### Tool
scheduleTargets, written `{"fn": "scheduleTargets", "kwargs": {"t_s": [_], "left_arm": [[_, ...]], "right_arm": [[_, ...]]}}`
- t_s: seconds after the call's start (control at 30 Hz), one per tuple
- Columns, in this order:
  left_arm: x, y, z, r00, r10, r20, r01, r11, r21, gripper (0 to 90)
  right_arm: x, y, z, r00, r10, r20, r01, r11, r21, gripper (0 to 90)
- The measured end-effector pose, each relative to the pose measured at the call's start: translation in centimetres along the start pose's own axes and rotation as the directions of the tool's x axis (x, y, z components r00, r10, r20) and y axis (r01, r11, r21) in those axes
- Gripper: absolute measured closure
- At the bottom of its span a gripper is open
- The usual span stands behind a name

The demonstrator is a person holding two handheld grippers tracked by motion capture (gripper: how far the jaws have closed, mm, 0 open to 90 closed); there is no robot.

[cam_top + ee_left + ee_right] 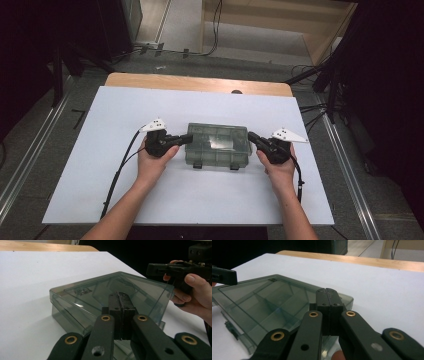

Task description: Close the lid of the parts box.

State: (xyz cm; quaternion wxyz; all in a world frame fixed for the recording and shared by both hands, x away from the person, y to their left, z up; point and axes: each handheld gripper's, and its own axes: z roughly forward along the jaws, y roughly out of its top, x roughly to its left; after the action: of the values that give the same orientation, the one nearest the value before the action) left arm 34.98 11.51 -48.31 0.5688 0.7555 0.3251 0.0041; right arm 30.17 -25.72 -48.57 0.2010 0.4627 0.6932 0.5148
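A smoky transparent plastic compartment box (pixel 218 145) with a closed lid lies in the middle of the white table (pixel 115 120). My left gripper (pixel 189 138) is at its left end, jaws shut, tips over the lid's edge (pixel 121 295). My right gripper (pixel 251 136) is at the box's right end, also shut, its tips (pixel 328 292) above the lid corner. In the left gripper view the box (pixel 100 292) stretches away toward the other hand. The right gripper view shows the box's (pixel 267 302) inner dividers through the lid. Whether either tip touches the lid I cannot tell.
Two dark latches (pixel 215 166) sit on the box's near side. The table's wooden far edge (pixel 200 82) lies behind. Cables (pixel 120 170) trail from the grippers over the near table. Dark stands and cables surround the table on the floor.
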Motion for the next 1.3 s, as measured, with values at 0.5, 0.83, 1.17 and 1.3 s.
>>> {"fn": "scheduleTargets", "kwargs": {"t_s": [0.5,0.83,1.17,1.3], "left_arm": [[-0.8,-2.1,-0.3,0.9981,0.019,-0.058,-0.018,0.9996,0.023,89.4],[-1.7,-2.6,-0.4,0.9963,0.044,-0.074,-0.042,0.9988,0.027,89.5],[-1.9,-3.1,-0.8,0.9968,0.056,-0.057,-0.053,0.9969,0.059,89.6],[-1.7,-3.1,-0.9,0.9979,0.047,-0.045,-0.044,0.9975,0.055,89.6]], "right_arm": [[1.3,-2.5,-0.2,0.9996,0.005,0.028,-0.006,0.999,0.052,87.8],[2.9,-3.8,-1.1,0.9988,-0.009,0.049,0.009,1.0,0.009,87.9],[4.0,-4.5,-1.6,0.9993,-0.023,0.028,0.022,0.999,0.034,87.9],[4.2,-4.5,-1.3,0.9987,-0.043,0.028,0.041,0.998,0.041,88.0]]}}
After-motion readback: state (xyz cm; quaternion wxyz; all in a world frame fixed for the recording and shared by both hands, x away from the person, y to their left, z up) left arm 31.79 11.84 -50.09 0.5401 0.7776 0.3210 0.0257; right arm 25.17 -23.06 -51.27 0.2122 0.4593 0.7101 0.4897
